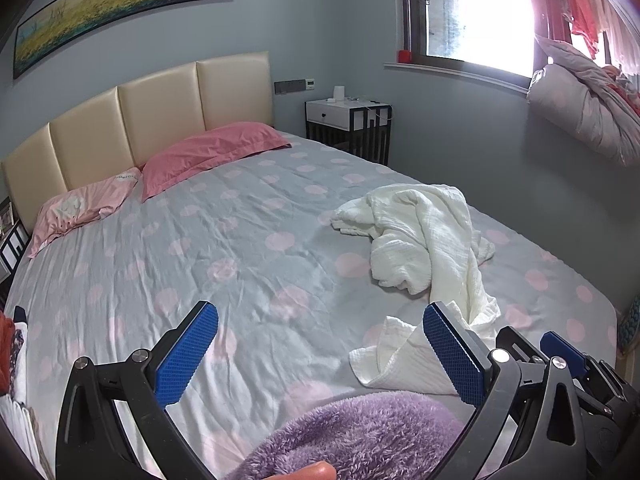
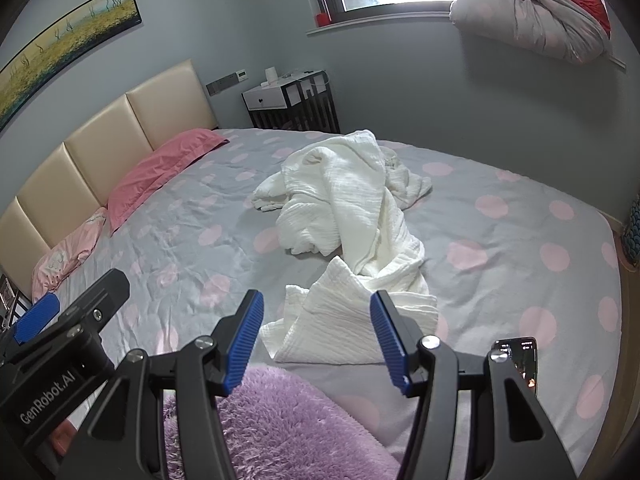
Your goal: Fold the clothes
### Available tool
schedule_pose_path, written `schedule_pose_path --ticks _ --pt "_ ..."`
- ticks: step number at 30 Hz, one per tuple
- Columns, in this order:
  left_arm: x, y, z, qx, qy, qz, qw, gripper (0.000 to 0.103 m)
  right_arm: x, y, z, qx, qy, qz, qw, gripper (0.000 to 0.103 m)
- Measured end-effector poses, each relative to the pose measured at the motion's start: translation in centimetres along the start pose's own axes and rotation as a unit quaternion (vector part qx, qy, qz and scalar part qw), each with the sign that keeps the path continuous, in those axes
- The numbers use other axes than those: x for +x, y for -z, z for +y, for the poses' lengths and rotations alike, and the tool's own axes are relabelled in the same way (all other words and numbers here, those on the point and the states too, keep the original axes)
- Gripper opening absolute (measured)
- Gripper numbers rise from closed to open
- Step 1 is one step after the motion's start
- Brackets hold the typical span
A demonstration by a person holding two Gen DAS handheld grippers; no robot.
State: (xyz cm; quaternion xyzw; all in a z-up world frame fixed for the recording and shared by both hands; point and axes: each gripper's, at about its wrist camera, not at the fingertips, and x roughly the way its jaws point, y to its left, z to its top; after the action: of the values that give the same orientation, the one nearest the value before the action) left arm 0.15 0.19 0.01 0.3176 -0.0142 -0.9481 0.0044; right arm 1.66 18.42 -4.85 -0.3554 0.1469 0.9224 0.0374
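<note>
A crumpled white garment point(image 1: 420, 248) point(image 2: 344, 208) lies in a heap on the right half of the bed, one flat corner trailing toward me. My left gripper point(image 1: 320, 320) is open above the sheet, with the garment's near corner just behind its right finger. My right gripper point(image 2: 316, 304) is open too, and that flat white corner shows between its blue pads point(image 2: 244, 340). Nothing is held. A fuzzy purple sleeve point(image 1: 360, 436) point(image 2: 280, 428) fills the bottom of both views.
The bed has a grey sheet with pink dots point(image 1: 200, 260), two pink pillows point(image 1: 208, 152) and a cream headboard point(image 1: 140, 120). A phone point(image 2: 524, 360) lies on the sheet at right. A nightstand point(image 1: 348, 120) stands by the wall; bedding point(image 1: 580, 108) hangs from the windowsill.
</note>
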Motion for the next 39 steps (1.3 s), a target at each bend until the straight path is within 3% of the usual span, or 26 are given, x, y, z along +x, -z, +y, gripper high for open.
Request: schedule_pose_path --ticks 10,19,24,39 --pt "-0.4 0.4 0.1 0.002 -0.006 -0.011 0.9999 0.103 -0.3 -0.1 0.6 0.005 0.002 0.002 1.000 0.054" --pt "-0.7 0.2 -0.1 0.001 0.018 -0.018 0.9997 0.103 -0.4 0.1 1.0 0.002 -0.005 0.002 1.000 0.054" --pt "-1.2 0.2 -0.3 0.004 -0.001 -0.035 0.9994 0.103 -0.3 0.1 1.1 0.000 -0.008 0.003 1.000 0.054" --pt "-1.2 0.7 -0.5 0.006 0.010 -0.036 0.9993 0.103 -0.4 0.1 1.2 -0.003 -0.012 0.002 1.000 0.054"
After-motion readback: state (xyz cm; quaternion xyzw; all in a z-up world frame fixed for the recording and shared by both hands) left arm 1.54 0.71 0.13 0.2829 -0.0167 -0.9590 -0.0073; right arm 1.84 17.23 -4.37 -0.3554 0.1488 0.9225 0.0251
